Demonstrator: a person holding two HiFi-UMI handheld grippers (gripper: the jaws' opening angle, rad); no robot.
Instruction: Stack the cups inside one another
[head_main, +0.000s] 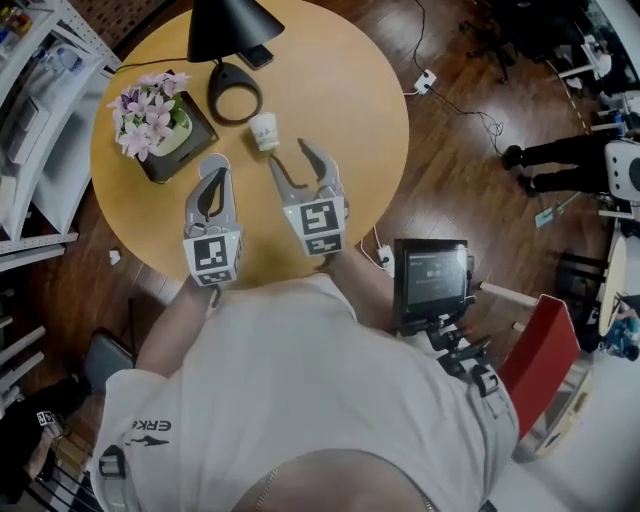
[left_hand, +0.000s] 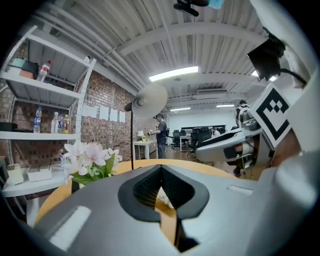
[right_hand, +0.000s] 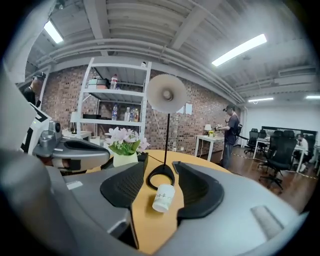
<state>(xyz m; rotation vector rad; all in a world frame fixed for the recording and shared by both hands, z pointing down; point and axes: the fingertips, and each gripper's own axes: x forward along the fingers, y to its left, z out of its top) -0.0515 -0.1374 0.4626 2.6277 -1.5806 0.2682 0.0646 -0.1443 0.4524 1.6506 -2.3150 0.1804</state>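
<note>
A white paper cup (head_main: 263, 131) lies on its side on the round wooden table (head_main: 350, 110), just in front of the lamp's ring base. My right gripper (head_main: 290, 155) hangs open a little short of the cup, with nothing between its jaws; in the right gripper view the cup (right_hand: 163, 197) shows on the table ahead of the gripper (right_hand: 160, 165). My left gripper (head_main: 214, 172) is shut and empty, to the left of the right one. In the left gripper view the jaws (left_hand: 161, 169) meet, and a scrap of white cup (left_hand: 163, 197) shows behind them.
A black lamp (head_main: 232, 30) with a ring base (head_main: 234, 92) stands at the table's far side. A pot of pink flowers (head_main: 155, 115) sits on a dark tray at the left. White shelving (head_main: 40, 120) stands left of the table, a small monitor (head_main: 432, 275) at the right.
</note>
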